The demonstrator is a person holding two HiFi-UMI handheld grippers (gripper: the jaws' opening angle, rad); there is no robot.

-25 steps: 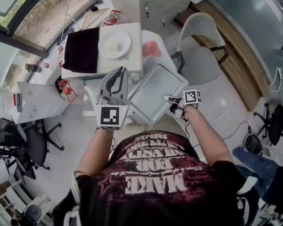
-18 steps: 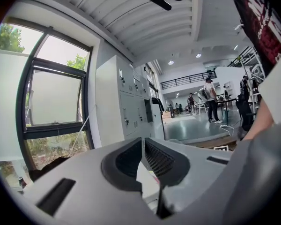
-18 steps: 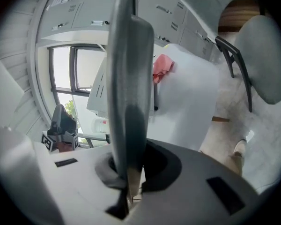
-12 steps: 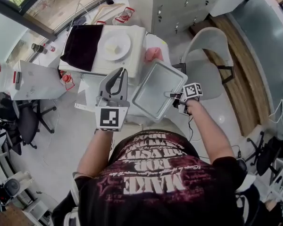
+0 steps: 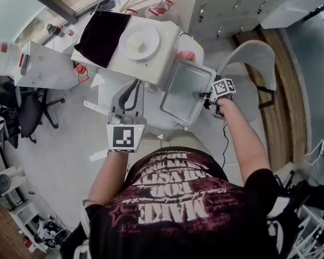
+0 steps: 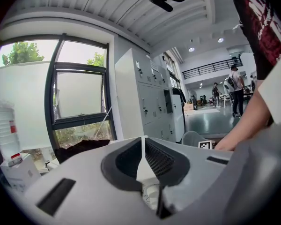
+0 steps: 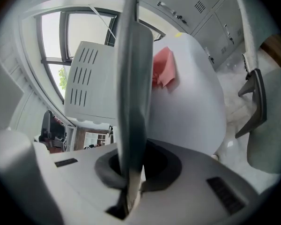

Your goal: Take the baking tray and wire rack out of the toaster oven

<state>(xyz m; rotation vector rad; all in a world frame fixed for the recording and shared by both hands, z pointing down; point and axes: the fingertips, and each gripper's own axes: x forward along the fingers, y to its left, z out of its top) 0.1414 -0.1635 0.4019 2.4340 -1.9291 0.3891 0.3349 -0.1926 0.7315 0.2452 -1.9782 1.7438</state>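
Note:
My right gripper (image 5: pixel 201 95) is shut on the near right edge of the grey baking tray (image 5: pixel 184 89), which hangs just right of the white toaster oven (image 5: pixel 151 63). In the right gripper view the tray (image 7: pixel 133 78) stands edge-on, pinched between the jaws of my right gripper (image 7: pixel 131 165), with the oven's vented side (image 7: pixel 91 83) behind it. My left gripper (image 5: pixel 135 85) is held in front of the oven, its fingertips together and nothing between them; the left gripper (image 6: pixel 143 142) looks the same in its own view. No wire rack shows.
A white plate (image 5: pixel 138 43) and a dark cloth (image 5: pixel 101 34) lie on top of the oven. A pink cloth (image 5: pixel 187 55) lies on the white round table (image 7: pixel 196 107). A grey chair (image 5: pixel 256 72) stands to the right, a white box (image 5: pixel 43 66) to the left.
The right gripper has carried the tray to the right and a little down, away from the oven's front. The left gripper has dipped slightly and stays shut.

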